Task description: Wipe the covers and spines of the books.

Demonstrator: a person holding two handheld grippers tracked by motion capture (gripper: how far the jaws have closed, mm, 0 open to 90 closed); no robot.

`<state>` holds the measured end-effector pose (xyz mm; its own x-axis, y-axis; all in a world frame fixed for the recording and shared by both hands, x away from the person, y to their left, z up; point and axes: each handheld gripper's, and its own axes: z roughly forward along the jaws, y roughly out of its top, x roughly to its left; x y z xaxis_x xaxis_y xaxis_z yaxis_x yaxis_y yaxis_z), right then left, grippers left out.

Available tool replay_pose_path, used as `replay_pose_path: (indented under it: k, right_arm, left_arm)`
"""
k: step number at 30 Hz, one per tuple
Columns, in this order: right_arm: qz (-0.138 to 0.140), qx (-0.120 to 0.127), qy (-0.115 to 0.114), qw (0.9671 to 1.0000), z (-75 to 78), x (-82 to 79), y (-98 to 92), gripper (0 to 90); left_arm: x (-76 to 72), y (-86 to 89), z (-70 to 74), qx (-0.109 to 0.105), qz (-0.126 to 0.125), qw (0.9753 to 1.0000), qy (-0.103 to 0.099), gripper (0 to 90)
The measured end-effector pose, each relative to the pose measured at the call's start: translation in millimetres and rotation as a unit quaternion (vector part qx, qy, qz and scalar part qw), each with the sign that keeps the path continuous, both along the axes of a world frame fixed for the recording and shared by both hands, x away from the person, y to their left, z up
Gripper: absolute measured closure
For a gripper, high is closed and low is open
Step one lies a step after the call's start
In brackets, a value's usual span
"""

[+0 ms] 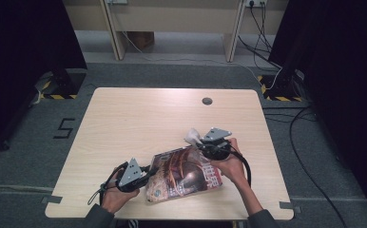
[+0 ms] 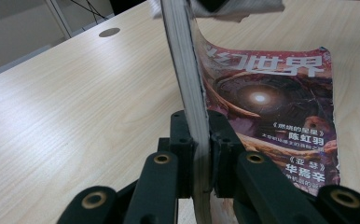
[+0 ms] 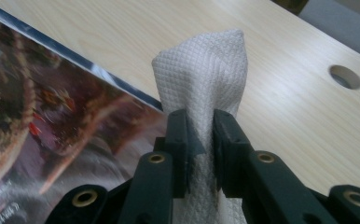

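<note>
A magazine [image 1: 184, 175] is seen lying at about five o'clock on the table [image 1: 139, 118], near the front edge, with a glossy dark-red cover facing up. Its spine edge, at nine o'clock of the cover, is clamped by the left gripper [image 1: 141, 176], whose jaws are pressed together on the stack of pages. A white cloth [image 1: 192, 136] is pinched in the right gripper [image 1: 204, 145], which is held over the magazine's corner at one o'clock. The step in hand is judged to be the wiping of the cover, with the magazine steadied by one hand while the cloth is brought to it. The next move would call for the cloth to be lowered flat onto the cover and drawn across it, while the grip on the spine is kept firm so that the magazine is not dragged along the smooth wood. In the left gripper view the thickness of the pages [image 2: 187, 88] between the jaws is shown, and the cover is seen bending upward toward twelve o'clock under the cloth [image 2: 243, 9]; neither can be made out from above. In the right gripper view the waffle weave of the cloth [image 3: 206, 79] is shown bunched upright between the jaws, with the cover [image 3: 52, 121] to the left and a cable hole [image 3: 345, 76] at two o'clock.
</note>
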<state>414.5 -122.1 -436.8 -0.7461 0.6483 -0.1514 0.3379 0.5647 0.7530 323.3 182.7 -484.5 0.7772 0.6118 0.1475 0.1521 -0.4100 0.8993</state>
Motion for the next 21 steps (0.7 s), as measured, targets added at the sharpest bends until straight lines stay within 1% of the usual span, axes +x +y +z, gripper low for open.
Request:
replay_pose_path:
  k: [1, 4, 6, 7, 10, 13, 17, 18, 19, 21]
  right_arm:
    - [0.002, -0.001, 0.0, 1.0, -0.5, 0.3, 5.6, 78.0]
    - [0.023, -0.011, -0.006, 0.9996, 2.0, -2.9, 20.0, 78.2]
    - [0.034, -0.008, -0.008, 0.9994, 5.6, -7.5, 28.6, 78.1]
    - [0.045, -0.007, -0.013, 0.9989, 8.4, -11.1, 33.8, 78.2]
    - [0.063, -0.004, -0.02, 0.9978, 14.6, -19.5, 44.7, 78.1]
    - [0.083, -0.002, -0.028, 0.9961, 22.0, -30.3, 58.7, 78.1]
    - [0.112, 0.005, -0.042, 0.9928, 31.3, -41.1, 76.8, 78.0]
    - [0.116, 0.004, -0.042, 0.9924, 33.2, -44.6, 81.0, 78.0]
    - [0.123, 0.0, -0.05, 0.9911, 35.4, -46.6, 84.9, 78.0]
    - [0.132, 0.001, -0.054, 0.9897, 38.6, -50.3, 91.1, 78.0]
  left_arm:
    - [-0.1, -0.2, 0.1, 0.001, 0.0, 1.0, 0.0, 82.1]
    - [-0.3, -1.0, -0.6, 0.006, 0.0, 1.0, 0.0, 81.9]
    - [-0.3, -1.1, -0.5, 0.006, 0.001, 1.0, 0.0, 81.7]
    - [-0.3, -1.2, -0.6, 0.007, 0.001, 1.0, 0.0, 81.6]
    - [0.1, -1.2, -1.1, 0.007, 0.002, 1.0, 0.0, 81.5]
    - [-0.3, -1.5, -1.3, 0.008, 0.004, 1.0, -0.001, 81.3]
    - [0.0, -1.5, -1.8, 0.009, 0.007, 0.9999, 0.0, 80.9]
    - [0.0, -1.4, -1.8, 0.01, 0.006, 0.9999, -0.001, 80.7]
    - [0.1, -1.2, -1.8, 0.011, 0.006, 0.9999, -0.001, 80.6]
    - [0.1, -1.1, -1.9, 0.009, 0.008, 0.9999, 0.0, 80.4]
